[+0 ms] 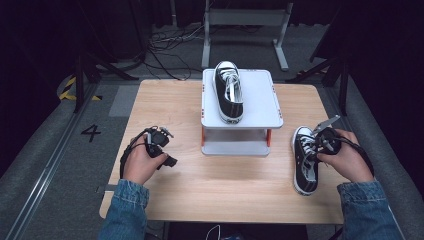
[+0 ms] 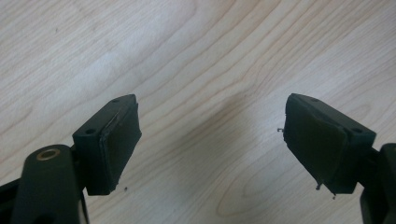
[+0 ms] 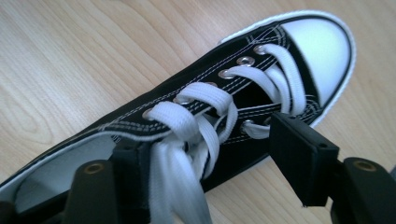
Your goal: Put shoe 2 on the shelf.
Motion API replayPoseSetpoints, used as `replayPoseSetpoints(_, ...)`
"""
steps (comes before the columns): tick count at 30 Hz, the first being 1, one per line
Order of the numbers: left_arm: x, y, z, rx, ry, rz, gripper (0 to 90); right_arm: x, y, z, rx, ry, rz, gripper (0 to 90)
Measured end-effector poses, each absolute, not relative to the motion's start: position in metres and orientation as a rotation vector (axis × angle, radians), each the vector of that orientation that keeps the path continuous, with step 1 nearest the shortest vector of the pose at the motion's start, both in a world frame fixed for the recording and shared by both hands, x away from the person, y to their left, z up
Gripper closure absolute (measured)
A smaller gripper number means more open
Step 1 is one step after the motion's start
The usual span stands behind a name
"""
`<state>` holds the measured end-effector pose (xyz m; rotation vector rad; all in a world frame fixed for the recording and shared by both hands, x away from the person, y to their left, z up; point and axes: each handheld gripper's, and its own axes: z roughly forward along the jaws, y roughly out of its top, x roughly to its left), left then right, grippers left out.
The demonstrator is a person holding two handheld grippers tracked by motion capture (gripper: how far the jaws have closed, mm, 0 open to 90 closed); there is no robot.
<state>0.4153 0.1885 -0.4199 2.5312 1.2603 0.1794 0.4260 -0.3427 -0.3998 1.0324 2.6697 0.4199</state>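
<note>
Denim sleeves come in at the bottom of the high view, my hands resting on the wooden table. My left gripper sits on the bare wood at the left, well apart from everything else. My right gripper is at the right, over the laced part of a black-and-white sneaker that lies flat on the table with its toe pointing away from me. Between the two grippers stands a white two-tier stand, and a second sneaker rests on its top shelf, toe also pointing away. Beyond the table, cables and a metal frame lie on the dark floor.

From the left gripper view, my jaws are spread wide over bare wood grain, with nothing between them.

From the right gripper view, my jaws straddle the sneaker's white laces: one jaw sits inside the opening, the other outside against the black canvas. They look closed on the laced side, though the laces hide the contact.
</note>
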Motion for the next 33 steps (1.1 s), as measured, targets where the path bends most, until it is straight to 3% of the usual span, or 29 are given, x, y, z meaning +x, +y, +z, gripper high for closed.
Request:
replayPoseSetpoints(9, 0.402, 0.203, -0.421, 2.515, 1.307, 0.184, 19.5, 0.443, -0.339, -0.411, 1.001, 2.748, 0.41, 30.2)
replayPoseSetpoints(13, 0.395, 0.211, -0.421, 2.509, 1.329, 0.179, 19.6, 0.446, -0.343, -0.409, 0.996, 2.788, 0.416, 47.1)
replayPoseSetpoints(15, 0.394, 0.212, -0.421, 2.502, 1.339, 0.176, 19.6, 0.446, -0.343, -0.409, 0.986, 2.796, 0.403, 49.2)
replayPoseSetpoints(17, 0.393, 0.214, -0.421, 2.496, 1.347, 0.18, 19.7, 0.444, -0.342, -0.407, 1.027, 2.816, 0.369, 66.0)
replayPoseSetpoints(25, 0.395, 0.214, -0.42, 2.487, 1.336, 0.173, 19.8, 0.446, -0.342, -0.398, 1.124, 2.794, 0.328, 77.1)
replayPoseSetpoints(33, 0.403, 0.208, -0.417, 2.483, 1.309, 0.172, 19.7, 0.45, -0.348, -0.38, 1.178, 2.757, 0.317, 78.9)
